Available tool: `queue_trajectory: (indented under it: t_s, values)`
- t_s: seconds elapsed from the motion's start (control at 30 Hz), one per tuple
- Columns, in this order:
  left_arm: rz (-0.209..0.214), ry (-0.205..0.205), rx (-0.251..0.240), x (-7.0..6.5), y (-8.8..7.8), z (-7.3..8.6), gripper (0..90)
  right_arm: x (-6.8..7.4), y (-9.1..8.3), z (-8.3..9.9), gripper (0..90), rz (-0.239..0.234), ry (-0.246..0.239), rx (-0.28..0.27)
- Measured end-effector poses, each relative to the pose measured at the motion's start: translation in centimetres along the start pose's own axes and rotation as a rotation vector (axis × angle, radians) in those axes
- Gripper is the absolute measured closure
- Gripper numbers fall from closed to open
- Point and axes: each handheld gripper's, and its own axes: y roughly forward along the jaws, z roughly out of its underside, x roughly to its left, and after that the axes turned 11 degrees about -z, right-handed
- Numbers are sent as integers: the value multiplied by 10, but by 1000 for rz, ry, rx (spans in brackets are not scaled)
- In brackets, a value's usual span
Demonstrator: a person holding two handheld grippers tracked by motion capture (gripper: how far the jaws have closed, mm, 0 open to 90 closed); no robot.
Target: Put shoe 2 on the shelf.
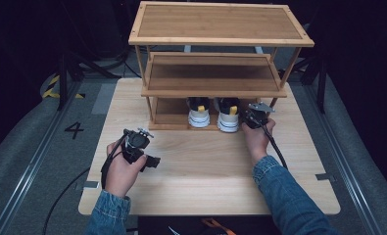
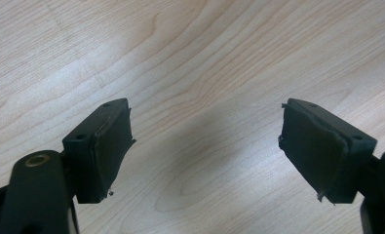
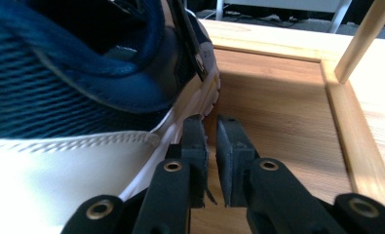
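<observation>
A wooden rack (image 1: 215, 73) stands at the far side of the counter (image 1: 205, 166). Two shoes sit on its bottom shelf, and the right shoe (image 1: 229, 115) lies just left of the right gripper (image 3: 212, 146), whose fingers (image 3: 231, 156) are nearly pressed together, pinching nothing. At the near left, the left gripper (image 2: 204, 146) hangs over bare counter, fingers spread.
</observation>
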Motion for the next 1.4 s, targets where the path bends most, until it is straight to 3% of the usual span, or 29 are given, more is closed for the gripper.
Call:
queue_trajectory:
  t_s: [0.13,0.23,0.73,0.93,1.17,1.4]
  values:
    - [3,-1,-1,1,0,-1,197,2,8,-2,841,3,-19,25]
    - [2,-1,-3,2,0,0,197,2,10,-5,842,-9,1,20]
    - [5,-9,-8,5,-2,2,197,15,25,-6,839,-43,-6,40]
    - [5,-11,-9,6,-1,1,197,17,31,-12,808,-88,-30,68]
    - [7,-4,-12,4,-1,-3,197,13,24,-13,720,-88,-39,84]
    - [16,26,-19,-2,0,-14,196,14,0,-13,668,-104,-56,67]
